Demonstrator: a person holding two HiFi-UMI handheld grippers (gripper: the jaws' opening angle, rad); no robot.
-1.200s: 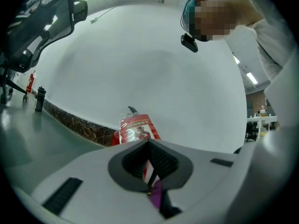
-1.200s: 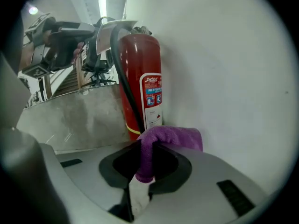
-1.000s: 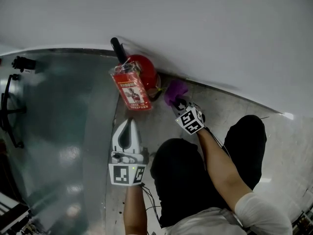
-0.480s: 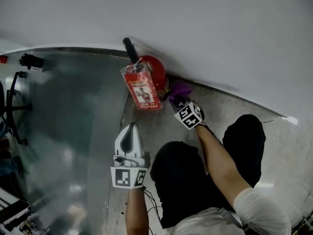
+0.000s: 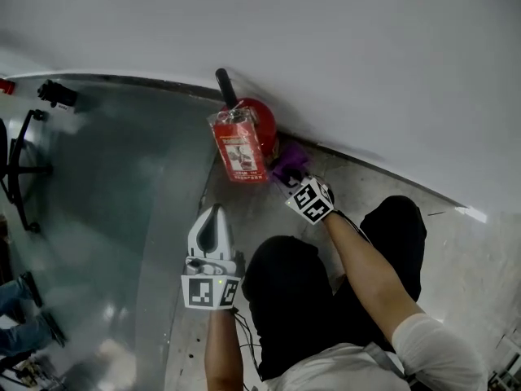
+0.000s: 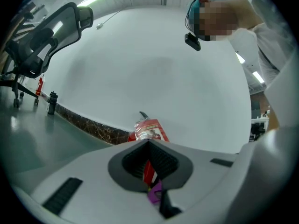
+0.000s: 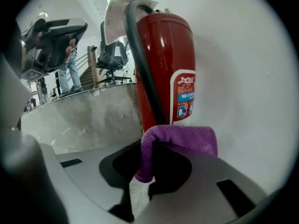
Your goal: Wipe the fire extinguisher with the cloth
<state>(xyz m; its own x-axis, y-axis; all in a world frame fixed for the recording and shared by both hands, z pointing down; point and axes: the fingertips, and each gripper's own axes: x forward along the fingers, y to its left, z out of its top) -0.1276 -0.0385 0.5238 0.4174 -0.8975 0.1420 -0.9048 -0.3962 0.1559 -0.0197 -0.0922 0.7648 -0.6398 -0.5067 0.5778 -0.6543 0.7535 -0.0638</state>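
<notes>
A red fire extinguisher (image 5: 254, 125) stands on the floor against the white wall, with a black hose (image 7: 142, 64) and a plastic-covered tag (image 5: 238, 147) hanging on its front. My right gripper (image 5: 291, 173) is shut on a purple cloth (image 5: 290, 159), which is at the extinguisher's right side low down; in the right gripper view the cloth (image 7: 180, 141) folds over the jaws just before the red cylinder (image 7: 166, 64). My left gripper (image 5: 213, 218) is shut and holds nothing, a short way in front of the extinguisher (image 6: 147, 130).
A glossy grey-green floor (image 5: 98, 194) spreads to the left, with an office chair (image 5: 20, 169) at its far left. The person's dark trouser knee (image 5: 285, 292) is below the grippers. A dark stone skirting (image 6: 88, 121) runs along the wall's foot.
My right gripper with the purple cloth has moved in closer to the extinguisher's lower right side. The left gripper has kept about the same place.
</notes>
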